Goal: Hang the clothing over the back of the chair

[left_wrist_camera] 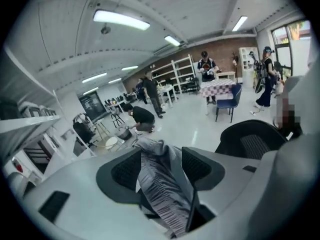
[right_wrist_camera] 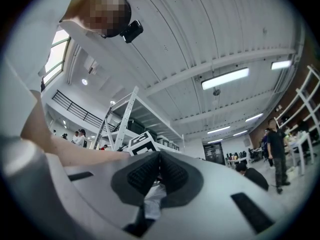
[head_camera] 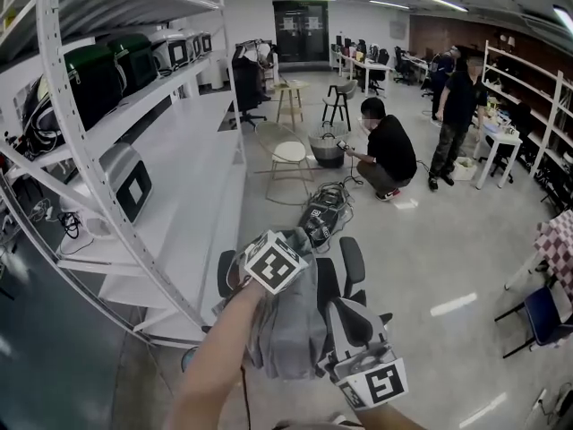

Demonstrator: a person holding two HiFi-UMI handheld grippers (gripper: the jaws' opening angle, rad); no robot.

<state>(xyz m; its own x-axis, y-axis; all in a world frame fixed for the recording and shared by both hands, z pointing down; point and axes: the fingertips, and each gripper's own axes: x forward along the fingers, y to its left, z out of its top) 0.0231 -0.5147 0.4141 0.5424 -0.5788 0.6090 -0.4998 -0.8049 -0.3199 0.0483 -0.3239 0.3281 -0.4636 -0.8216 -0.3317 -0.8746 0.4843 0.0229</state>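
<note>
With our left gripper [left_wrist_camera: 161,171] wide around the grey clothing [head_camera: 291,325] draped over the top edge of the chair [head_camera: 353,262] and our right gripper [right_wrist_camera: 159,159] pinching a fold, we should release only once both sides hang evenly.

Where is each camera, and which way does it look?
Left gripper view: rides the left tool, looks along its open jaws, over the grey clothing, toward the crouching person; its jaws show.
Right gripper view: rides the right tool, tilted up at ceiling and shelving; its shut jaws and the person's arm show.
Head view: on the person's head, looking steeply down at the chair; both tools and that arm show.
All three see the clothing.
</note>
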